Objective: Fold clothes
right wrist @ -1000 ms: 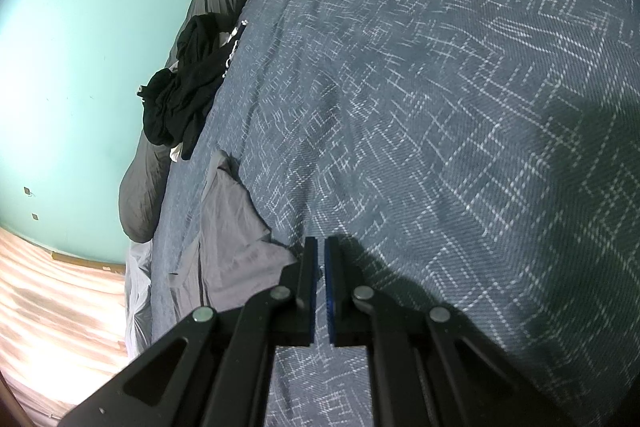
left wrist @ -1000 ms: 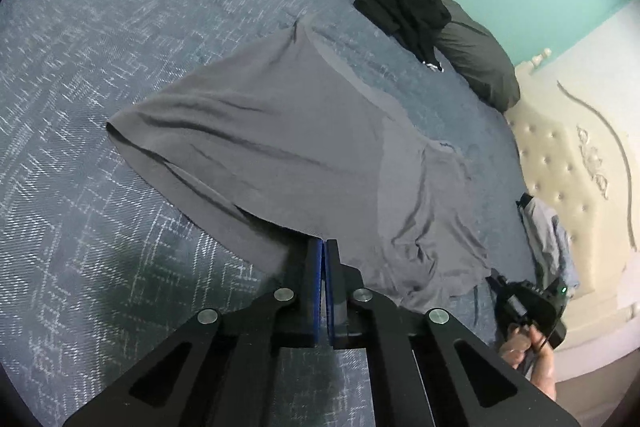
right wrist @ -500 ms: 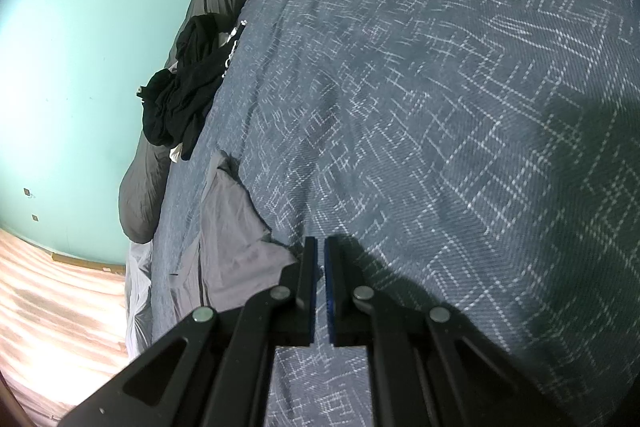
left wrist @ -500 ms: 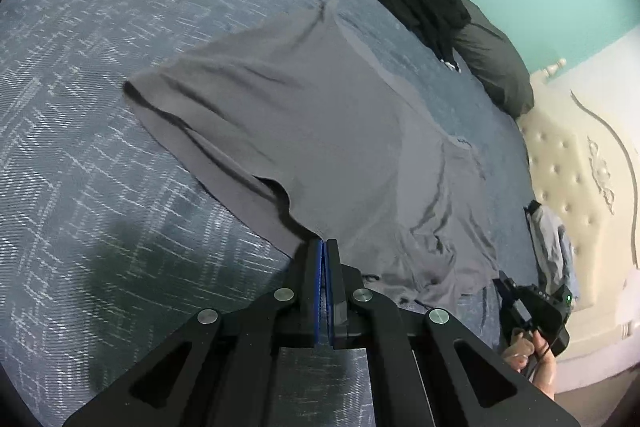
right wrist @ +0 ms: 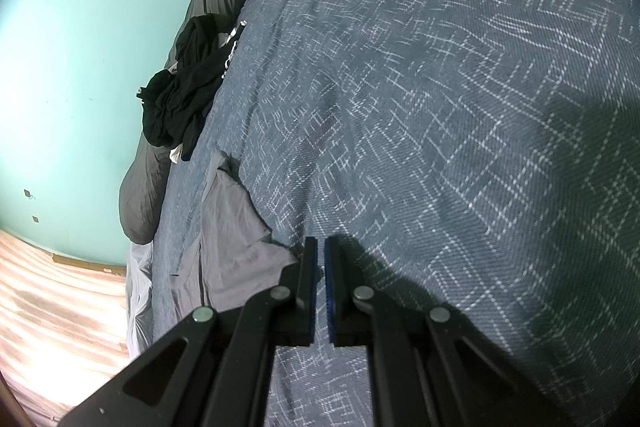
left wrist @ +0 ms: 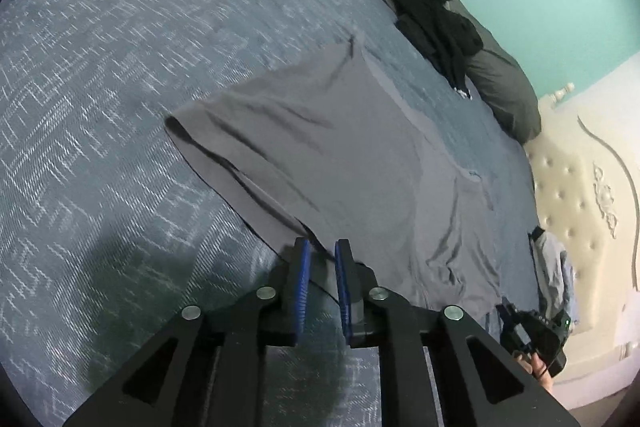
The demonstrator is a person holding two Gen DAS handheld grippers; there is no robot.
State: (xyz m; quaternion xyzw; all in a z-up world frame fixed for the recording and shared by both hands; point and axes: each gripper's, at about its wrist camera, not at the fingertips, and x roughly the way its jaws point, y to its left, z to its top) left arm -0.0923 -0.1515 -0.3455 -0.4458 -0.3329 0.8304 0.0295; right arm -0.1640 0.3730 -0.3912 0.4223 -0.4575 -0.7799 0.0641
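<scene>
Left gripper [left wrist: 322, 255] jaws just opened narrowly, dropping the shirt [left wrist: 320, 147] hem; right gripper [right wrist: 321, 255] shut, empty. Fold at 12 o'clock could slump if snagged.

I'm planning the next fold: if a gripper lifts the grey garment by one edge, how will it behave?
The grey garment will probably hang limp: it lies flat on the bed cover with soft wrinkles. It looks thin, so likely light. The folded part may slide open, since the left gripper, its jaws just opened, no longer pinches the edge between them.

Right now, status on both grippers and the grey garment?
Left gripper just opened, grey garment edge lying loose between pads. Right gripper shut, empty. Black clothes pile far off, not in the way.
</scene>
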